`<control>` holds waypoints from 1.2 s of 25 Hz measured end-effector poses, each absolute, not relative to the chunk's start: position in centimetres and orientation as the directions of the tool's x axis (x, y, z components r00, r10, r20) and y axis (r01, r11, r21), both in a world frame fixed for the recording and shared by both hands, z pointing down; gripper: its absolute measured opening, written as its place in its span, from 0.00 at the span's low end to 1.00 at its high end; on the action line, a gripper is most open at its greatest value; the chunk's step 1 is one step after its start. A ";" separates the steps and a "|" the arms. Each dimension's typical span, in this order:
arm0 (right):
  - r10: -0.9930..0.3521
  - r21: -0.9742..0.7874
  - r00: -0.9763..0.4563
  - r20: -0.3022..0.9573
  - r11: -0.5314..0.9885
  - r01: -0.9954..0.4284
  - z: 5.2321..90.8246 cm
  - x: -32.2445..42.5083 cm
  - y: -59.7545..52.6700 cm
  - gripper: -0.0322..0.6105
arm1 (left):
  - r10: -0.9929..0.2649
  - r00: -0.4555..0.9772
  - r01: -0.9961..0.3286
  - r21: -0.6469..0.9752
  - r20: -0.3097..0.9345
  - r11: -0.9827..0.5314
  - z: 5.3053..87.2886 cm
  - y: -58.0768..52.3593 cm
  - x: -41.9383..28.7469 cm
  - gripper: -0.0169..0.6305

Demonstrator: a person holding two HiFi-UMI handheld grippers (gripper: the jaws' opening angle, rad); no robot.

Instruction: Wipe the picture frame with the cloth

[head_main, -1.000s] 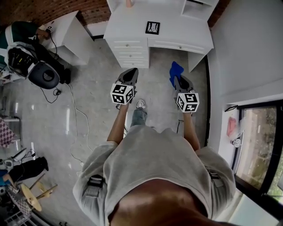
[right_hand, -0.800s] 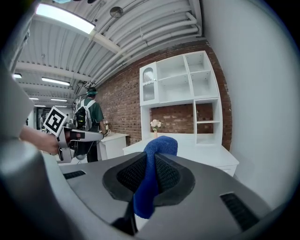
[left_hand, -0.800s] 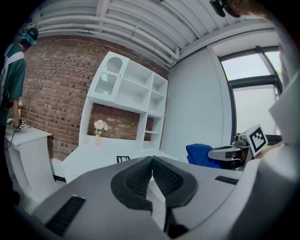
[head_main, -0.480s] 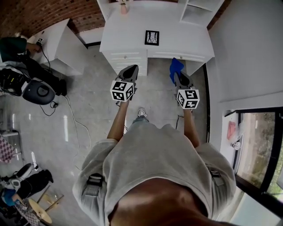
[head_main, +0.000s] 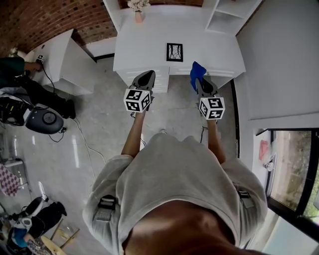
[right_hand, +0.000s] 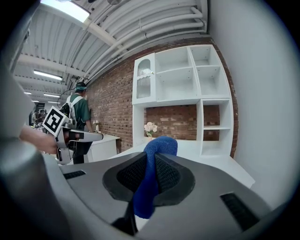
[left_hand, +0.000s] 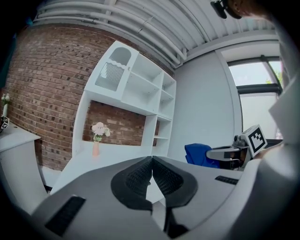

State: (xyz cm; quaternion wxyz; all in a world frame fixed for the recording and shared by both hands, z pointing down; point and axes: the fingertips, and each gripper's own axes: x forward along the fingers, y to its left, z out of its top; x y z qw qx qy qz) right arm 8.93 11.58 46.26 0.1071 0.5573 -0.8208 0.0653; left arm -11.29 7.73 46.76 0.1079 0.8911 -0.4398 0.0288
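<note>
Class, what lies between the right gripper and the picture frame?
Only the cloth clamped in the right gripper, then bare desk up to the frame. The head view shows this.

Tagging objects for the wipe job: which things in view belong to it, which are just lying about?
Job: picture frame on the white desk; blue cloth clamped in the right gripper; left gripper, shut, empty.
Lying about: flower vase; shelf unit; side table.
</note>
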 end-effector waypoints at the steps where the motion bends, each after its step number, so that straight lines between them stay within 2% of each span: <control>1: -0.902 0.014 -0.353 0.248 0.367 -0.930 46.3 8.8 10.8 0.15 | -0.776 0.614 -0.788 0.168 0.145 -0.593 46.8 6.9 -11.4 0.05; 11: -0.911 0.024 -0.323 0.257 0.340 -0.940 46.9 7.3 7.0 0.15 | -0.752 0.644 -0.764 0.178 0.139 -0.621 47.6 2.0 -12.6 0.05; 30: -0.909 -0.003 -0.308 0.282 0.320 -0.947 49.2 7.5 4.9 0.15 | -0.730 0.661 -0.750 0.184 0.174 -0.636 49.6 -0.4 -12.5 0.05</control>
